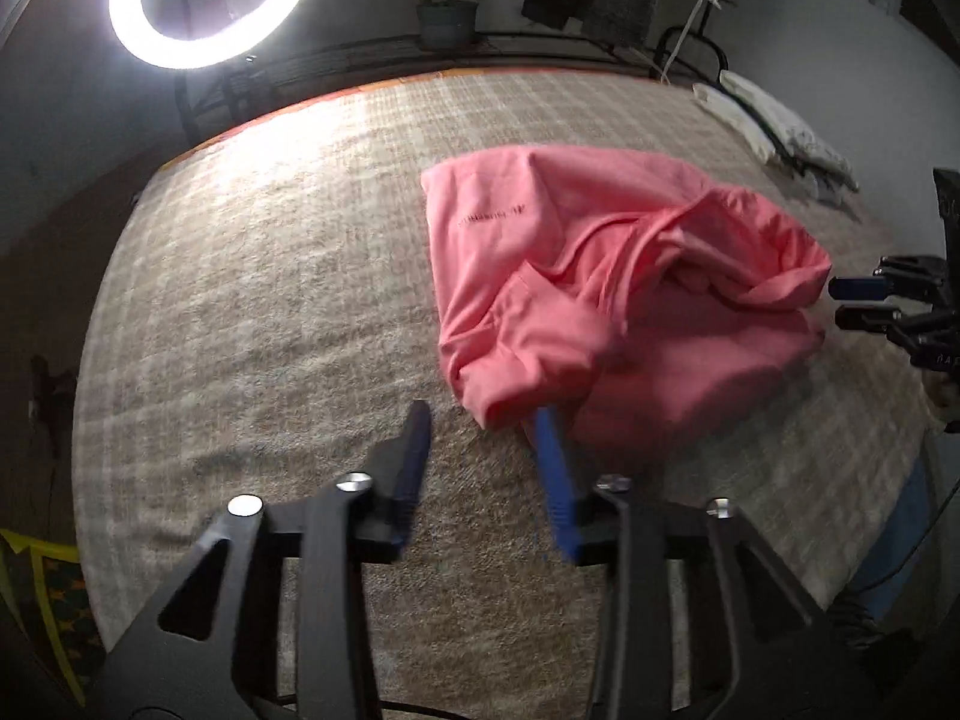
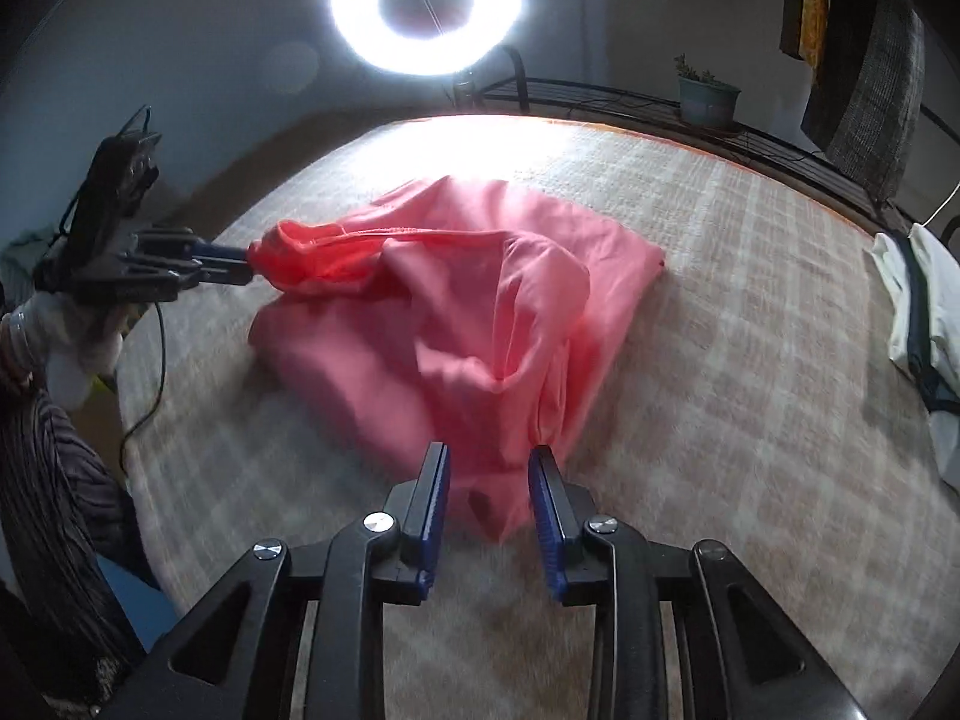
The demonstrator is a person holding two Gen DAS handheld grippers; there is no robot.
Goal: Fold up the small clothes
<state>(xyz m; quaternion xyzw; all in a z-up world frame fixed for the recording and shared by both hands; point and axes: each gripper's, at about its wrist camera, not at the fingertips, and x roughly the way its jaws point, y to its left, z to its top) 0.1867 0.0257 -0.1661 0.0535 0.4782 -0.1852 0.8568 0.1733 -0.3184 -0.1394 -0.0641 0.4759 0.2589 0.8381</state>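
Nearby, white clothes (image 2: 918, 306) lie well apart from the pink hoodie (image 2: 456, 324).

My left camera rides just behind my left claw (image 1: 483, 420) and looks forward and down across the bed (image 1: 270, 300) toward its far edge, where the ring lamp (image 1: 213, 0) stands at upper left. It sits close above the near part of the bed. My right camera rides behind my right claw (image 2: 489, 462), also close, and faces the far edge with the lamp (image 2: 429, 6) almost straight ahead. Both views share the pink top (image 1: 600, 276) (image 2: 456, 300) in the middle of the bed. Each camera catches the other claw at its frame edge: the right claw (image 1: 858, 303) in the left view, the left claw (image 2: 225, 264) in the right view.
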